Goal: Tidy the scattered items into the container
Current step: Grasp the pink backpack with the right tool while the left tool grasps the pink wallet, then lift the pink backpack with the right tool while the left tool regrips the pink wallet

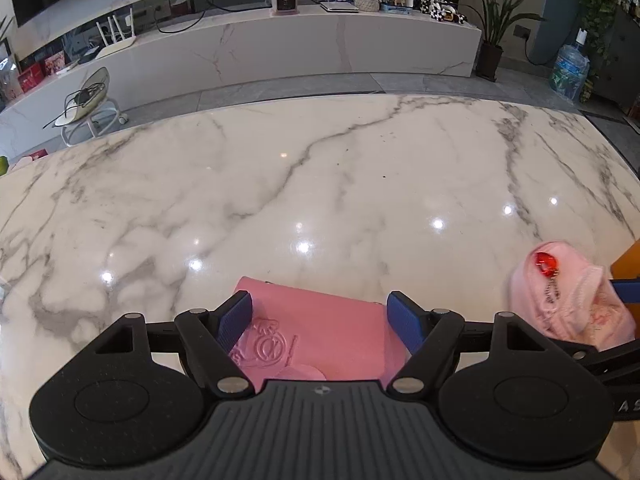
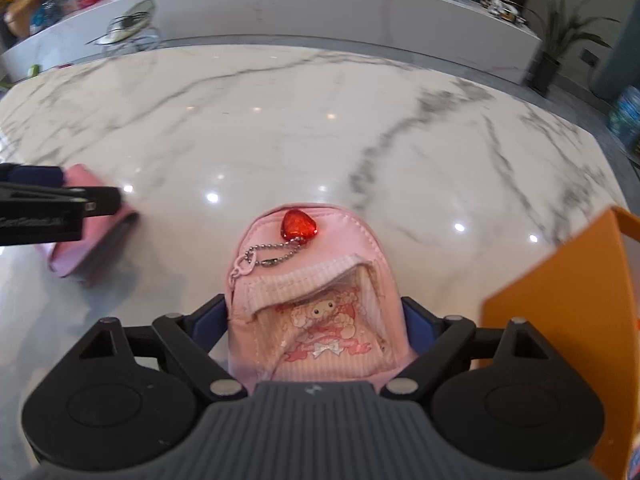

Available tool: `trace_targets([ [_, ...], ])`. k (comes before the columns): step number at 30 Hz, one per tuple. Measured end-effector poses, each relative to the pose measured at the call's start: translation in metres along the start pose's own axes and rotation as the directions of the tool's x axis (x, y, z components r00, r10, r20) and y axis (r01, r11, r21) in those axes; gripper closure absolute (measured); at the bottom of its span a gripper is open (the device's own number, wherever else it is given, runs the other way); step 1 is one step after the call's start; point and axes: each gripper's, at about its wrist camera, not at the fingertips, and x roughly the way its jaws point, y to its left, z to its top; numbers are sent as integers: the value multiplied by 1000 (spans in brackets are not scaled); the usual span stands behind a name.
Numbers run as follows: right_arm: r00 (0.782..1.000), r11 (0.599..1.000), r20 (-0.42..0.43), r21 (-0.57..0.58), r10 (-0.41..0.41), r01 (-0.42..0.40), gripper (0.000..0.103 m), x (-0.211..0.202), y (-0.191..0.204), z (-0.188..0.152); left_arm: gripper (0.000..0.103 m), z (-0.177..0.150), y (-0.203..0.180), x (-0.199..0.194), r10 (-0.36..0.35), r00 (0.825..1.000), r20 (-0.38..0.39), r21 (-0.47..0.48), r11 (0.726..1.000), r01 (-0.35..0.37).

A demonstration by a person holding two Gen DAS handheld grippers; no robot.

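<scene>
Left gripper point(image 1: 320, 320): its two blue pads stand spread to either side of the pink wallet, one near each short end. Whether the pads press the wallet or merely flank it cannot be told.
Pink wallet point(image 1: 320, 332): a flat pink pouch with an embossed round emblem, lying on the marble table directly between the left gripper's fingers; in the right wrist view it shows at the left point(image 2: 86, 240), partly behind the left gripper's black arm.
Right gripper point(image 2: 316, 320): its blue fingers sit against both sides of the mini backpack, the jaws closed in on it as far as its width allows.
Mini backpack point(image 2: 316, 312): a small pink bag with a cartoon character behind a clear front window, held between the right gripper's fingers, top pointing away from the camera.
Heart charm point(image 2: 299, 224): a red heart on a bead chain, resting on the backpack's upper part.
Orange container point(image 2: 560, 320): an orange wall rising just to the right of the right gripper; its inside is not visible, so its contents cannot be told.
Marble table point(image 1: 320, 200): white with grey veins, glossy, under both items.
</scene>
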Motion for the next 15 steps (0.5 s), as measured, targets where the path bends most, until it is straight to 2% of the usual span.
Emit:
trace_targets([
  [9, 997, 993, 6, -94, 77, -77, 19, -8, 34, -7, 37, -14, 8, -18, -74, 996, -47, -17, 997, 74],
  [15, 996, 990, -7, -109, 92, -92, 20, -17, 43, -17, 44, -26, 13, -32, -159, 984, -75, -70, 986, 153],
])
